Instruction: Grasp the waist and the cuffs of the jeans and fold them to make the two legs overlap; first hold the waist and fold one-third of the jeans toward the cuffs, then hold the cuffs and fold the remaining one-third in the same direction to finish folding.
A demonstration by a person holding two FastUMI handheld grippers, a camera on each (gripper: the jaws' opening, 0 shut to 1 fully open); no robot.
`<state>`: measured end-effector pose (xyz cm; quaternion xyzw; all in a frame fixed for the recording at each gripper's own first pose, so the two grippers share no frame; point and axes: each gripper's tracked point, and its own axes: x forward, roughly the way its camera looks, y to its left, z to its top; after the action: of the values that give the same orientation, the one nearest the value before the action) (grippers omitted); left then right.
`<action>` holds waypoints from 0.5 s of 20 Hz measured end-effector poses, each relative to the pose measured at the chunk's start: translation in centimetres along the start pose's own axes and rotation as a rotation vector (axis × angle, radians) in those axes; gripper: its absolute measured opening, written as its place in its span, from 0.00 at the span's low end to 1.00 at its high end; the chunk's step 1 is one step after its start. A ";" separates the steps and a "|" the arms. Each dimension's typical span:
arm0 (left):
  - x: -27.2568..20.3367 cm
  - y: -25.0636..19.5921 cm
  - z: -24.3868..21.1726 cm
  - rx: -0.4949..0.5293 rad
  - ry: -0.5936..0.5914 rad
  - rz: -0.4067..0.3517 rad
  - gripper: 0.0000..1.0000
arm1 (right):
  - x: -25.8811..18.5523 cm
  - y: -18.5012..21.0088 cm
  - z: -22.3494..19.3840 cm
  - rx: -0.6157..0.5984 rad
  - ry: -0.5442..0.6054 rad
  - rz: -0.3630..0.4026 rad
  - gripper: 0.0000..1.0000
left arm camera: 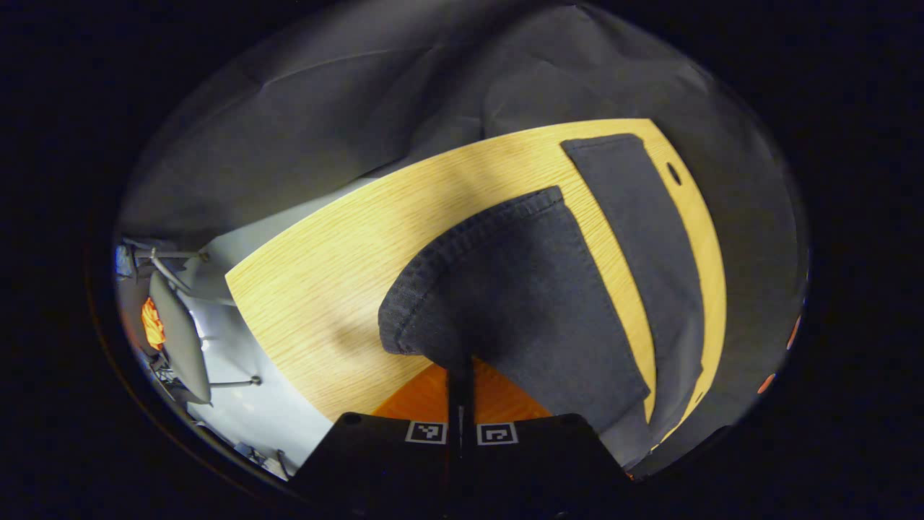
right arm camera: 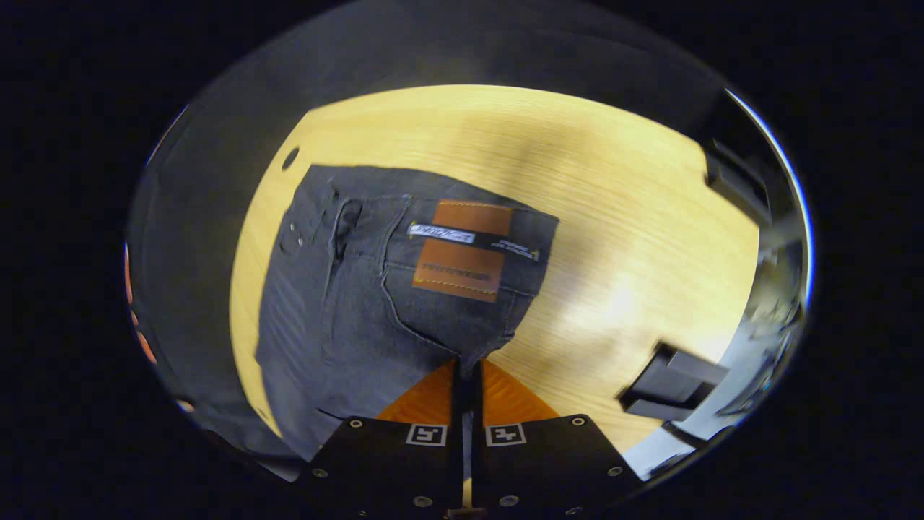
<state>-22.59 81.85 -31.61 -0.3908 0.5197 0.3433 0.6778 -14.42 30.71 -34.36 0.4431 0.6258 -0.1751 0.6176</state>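
Denim legs not yet overlapped: left gripper [left arm camera: 460,375] pinches one lifted cuff [left arm camera: 469,238], right gripper [right arm camera: 468,375] clamps the waist [right arm camera: 433,217]; thirds remain undone.

Dark grey jeans [left arm camera: 527,303] on the wooden table, one cuff lifted, brown-patched waist [right arm camera: 462,249] raised.

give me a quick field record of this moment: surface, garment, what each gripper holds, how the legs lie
surface: wooden table
garment: dark jeans
left gripper: shut on the cuff of one leg, lifted off the table
right gripper: shut on the jeans at the waist, near the leather patch
other leg: flat on the table, apart from the lifted one
fold stage: legs not yet overlapped
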 end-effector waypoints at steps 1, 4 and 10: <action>-0.3 0.0 0.0 -0.006 -0.012 -0.027 0.01 | -0.2 0.3 -0.1 -0.026 -0.008 0.017 0.05; -2.5 -1.2 0.3 -0.013 -0.044 -0.120 0.01 | -1.7 2.7 0.3 -0.071 -0.070 0.095 0.05; -6.2 -4.5 1.3 0.086 -0.116 -0.267 0.00 | -4.8 7.0 0.6 -0.057 -0.109 0.237 0.05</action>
<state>-19.48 80.54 -24.56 -0.4065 0.4375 0.2497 0.7623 -9.38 32.50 -27.69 0.4861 0.5393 -0.1068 0.6793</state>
